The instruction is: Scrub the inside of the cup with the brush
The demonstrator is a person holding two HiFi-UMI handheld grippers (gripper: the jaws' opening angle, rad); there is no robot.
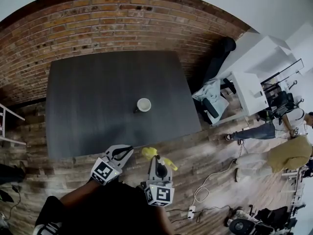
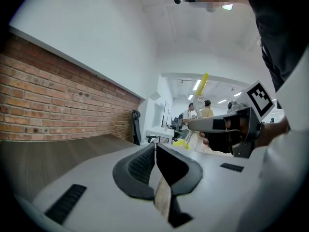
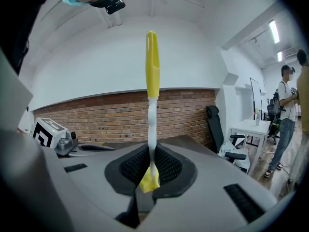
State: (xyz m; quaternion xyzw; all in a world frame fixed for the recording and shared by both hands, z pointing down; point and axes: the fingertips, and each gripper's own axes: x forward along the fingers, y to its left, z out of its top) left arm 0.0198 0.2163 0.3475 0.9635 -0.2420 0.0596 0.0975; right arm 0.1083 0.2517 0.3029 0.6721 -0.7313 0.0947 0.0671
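A small white cup (image 1: 144, 104) stands upright near the middle of the dark table (image 1: 98, 97). Both grippers hang in front of the table's near edge, well short of the cup. My left gripper (image 1: 121, 152) (image 2: 155, 146) is shut with nothing between its pads. My right gripper (image 1: 157, 159) (image 3: 151, 151) is shut on the white neck of the brush (image 1: 149, 152). In the right gripper view the brush's yellow handle (image 3: 152, 64) points straight up. The left gripper view shows the right gripper (image 2: 227, 127) beside it with the yellow handle (image 2: 202, 83). Neither gripper view shows the cup.
A brick wall (image 1: 107, 23) runs behind the table. To the right are a black office chair (image 1: 220, 53), a white desk (image 1: 247, 89) and people (image 1: 288, 153). Cables and a power strip (image 1: 191, 212) lie on the wooden floor at the lower right.
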